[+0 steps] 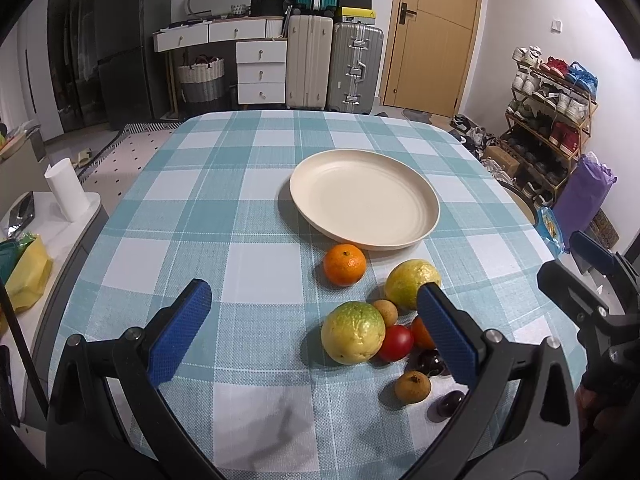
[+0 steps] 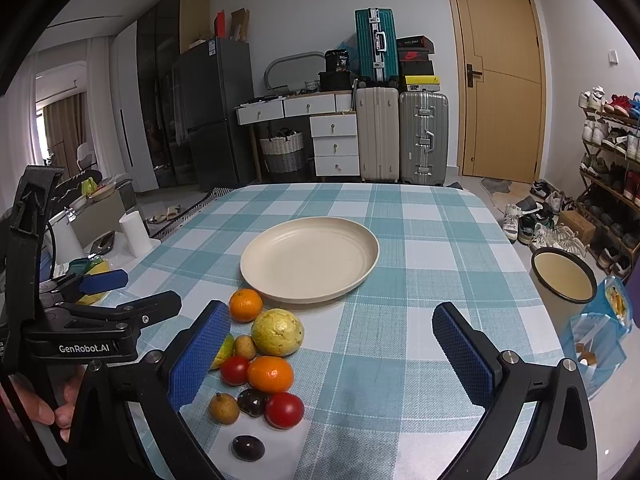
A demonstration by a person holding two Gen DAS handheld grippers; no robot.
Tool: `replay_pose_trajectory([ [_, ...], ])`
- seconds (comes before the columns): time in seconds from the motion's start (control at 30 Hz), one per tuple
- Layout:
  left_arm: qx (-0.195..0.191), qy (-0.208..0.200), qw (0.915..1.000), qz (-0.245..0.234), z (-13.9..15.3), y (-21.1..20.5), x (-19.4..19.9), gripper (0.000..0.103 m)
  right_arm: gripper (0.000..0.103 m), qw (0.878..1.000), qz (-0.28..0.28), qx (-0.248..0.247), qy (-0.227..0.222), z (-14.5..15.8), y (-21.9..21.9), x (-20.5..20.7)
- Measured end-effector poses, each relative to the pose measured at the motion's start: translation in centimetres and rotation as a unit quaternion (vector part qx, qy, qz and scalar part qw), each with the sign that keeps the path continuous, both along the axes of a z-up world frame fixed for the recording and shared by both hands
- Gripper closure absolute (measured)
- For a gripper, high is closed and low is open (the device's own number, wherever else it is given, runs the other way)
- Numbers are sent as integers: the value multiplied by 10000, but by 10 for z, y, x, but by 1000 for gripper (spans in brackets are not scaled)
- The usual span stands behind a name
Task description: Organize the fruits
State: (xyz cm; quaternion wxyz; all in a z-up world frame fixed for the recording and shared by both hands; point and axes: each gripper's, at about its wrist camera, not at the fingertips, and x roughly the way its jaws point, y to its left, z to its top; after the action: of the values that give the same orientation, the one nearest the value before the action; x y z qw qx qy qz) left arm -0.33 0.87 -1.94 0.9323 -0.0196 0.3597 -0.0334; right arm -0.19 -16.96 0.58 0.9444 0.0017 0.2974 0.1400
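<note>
Left gripper (image 1: 308, 328): blue-padded fingers (image 1: 180, 332) spread wide, gripping nothing, hovering over the teal-and-white checked tablecloth (image 1: 224, 208). Right-hand pad overlapping, in the left wrist view, part of the fruit cluster; contact cannot be told.

Right gripper (image 2: 332, 356): blue textured fingers (image 2: 464, 356) likewise wide apart, empty, with bare cloth between them and the fruit pile just beside the left pad.

Loose on the cloth, in a tight cluster near the table edge: two yellow-green round guava-like fruits (image 1: 353, 333) (image 1: 412, 283), small red tomato (image 1: 396, 342) touching the nearer guava, second red tomato (image 2: 284, 409), orange mandarin (image 2: 270, 373) between the tomatoes, two brown longan-like fruits (image 1: 413, 387) (image 1: 385, 312), two dark purple glossy fruits (image 2: 248, 447) (image 2: 253, 402). Slightly apart, toward the plate: another orange mandarin (image 1: 345, 265).

Beyond the pile, near the mandarin: cream round shallow plate (image 1: 424, 216), holding nothing.

At the left edge of the right wrist view: a person's hand (image 2: 44, 408) around the left gripper's handle.
</note>
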Motion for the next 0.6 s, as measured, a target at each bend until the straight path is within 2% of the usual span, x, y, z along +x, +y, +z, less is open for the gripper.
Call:
replay_pose_trajectory([
  [0.33,-209,149,9997,24,-7,4,3,1,0,10000,-5,29,47,-4,0,2],
  [0.6,-625,498,9968,-77,-18,18,15,1,0,10000,6,52,85,-7,0,6],
])
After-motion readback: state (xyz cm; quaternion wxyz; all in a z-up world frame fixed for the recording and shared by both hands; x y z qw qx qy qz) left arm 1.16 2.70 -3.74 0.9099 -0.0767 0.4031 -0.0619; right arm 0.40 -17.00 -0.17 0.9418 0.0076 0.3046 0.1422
